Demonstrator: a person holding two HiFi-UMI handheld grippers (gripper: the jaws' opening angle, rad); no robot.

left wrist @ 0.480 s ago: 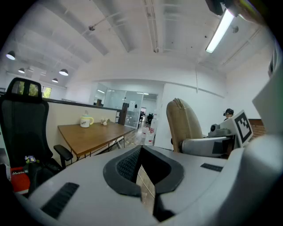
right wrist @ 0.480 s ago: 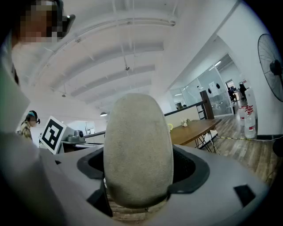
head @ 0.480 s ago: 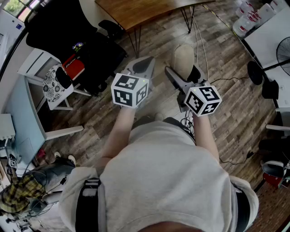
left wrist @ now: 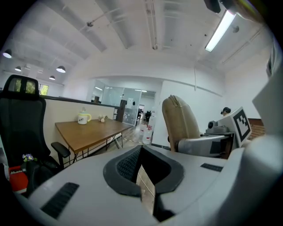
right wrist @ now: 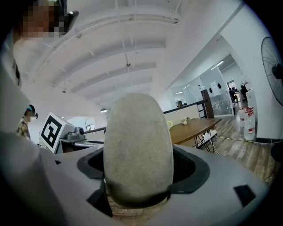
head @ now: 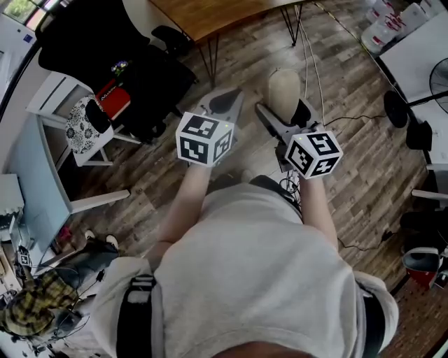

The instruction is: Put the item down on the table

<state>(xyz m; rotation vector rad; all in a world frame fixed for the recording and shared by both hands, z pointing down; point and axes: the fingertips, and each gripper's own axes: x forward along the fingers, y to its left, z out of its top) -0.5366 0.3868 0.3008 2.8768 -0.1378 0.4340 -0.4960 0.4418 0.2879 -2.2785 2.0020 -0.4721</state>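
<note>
- Gripping the beige oval item point(right wrist: 138, 145) in our right claw point(head: 285, 108), we hold it well short of the wooden worktop point(head: 210, 17)
- Our left claw point(head: 222, 105), also short of the worktop, is closed, empty

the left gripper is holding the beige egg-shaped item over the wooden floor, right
Not quite: it is the right gripper that holds the beige egg-shaped item over the wooden floor. The right gripper view shows its jaws closed on it; the left gripper holds nothing.
</note>
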